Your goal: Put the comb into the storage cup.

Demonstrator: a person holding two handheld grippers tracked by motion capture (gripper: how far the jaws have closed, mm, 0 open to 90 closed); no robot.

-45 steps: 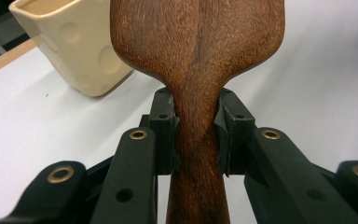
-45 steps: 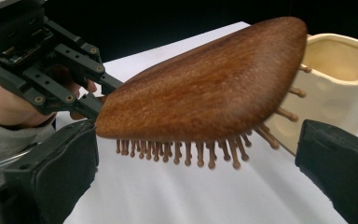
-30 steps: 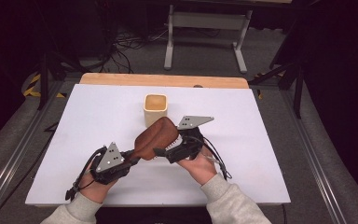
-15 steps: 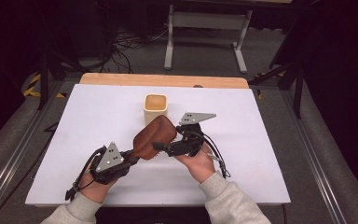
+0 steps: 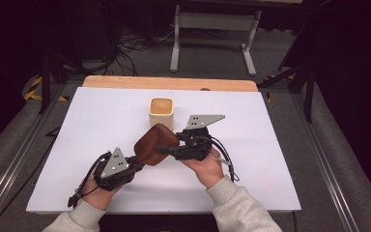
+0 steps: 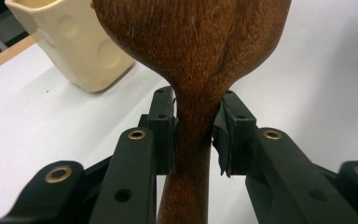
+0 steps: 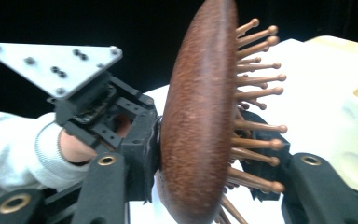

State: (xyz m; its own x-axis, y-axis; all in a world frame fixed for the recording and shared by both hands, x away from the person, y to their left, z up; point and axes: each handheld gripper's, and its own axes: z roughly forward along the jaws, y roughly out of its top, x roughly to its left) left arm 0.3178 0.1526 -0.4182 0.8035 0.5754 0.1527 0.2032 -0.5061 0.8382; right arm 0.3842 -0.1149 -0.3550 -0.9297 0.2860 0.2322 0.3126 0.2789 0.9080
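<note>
Two hand-held grippers meet over the near half of a white bench top, whose far edge is a strip of bare wood. Behind the bench, grey carpet carries loose cables and a pale metal stand against a dark room.

A wooden hairbrush is held between the grippers, raised above the near centre of the bench. The left gripper pinches its neck; the right gripper clamps its oval head.

A cream square cup stands upright nearer the far edge, just beyond the brush.

The left gripper view shows both jaws pressed against the brush's narrow neck, with the dimpled cup wall beyond. The right gripper view adds what the high view hides: ball-tipped wooden bristles on the brush's other face, one jaw on its smooth back, the other among the bristles.
</note>
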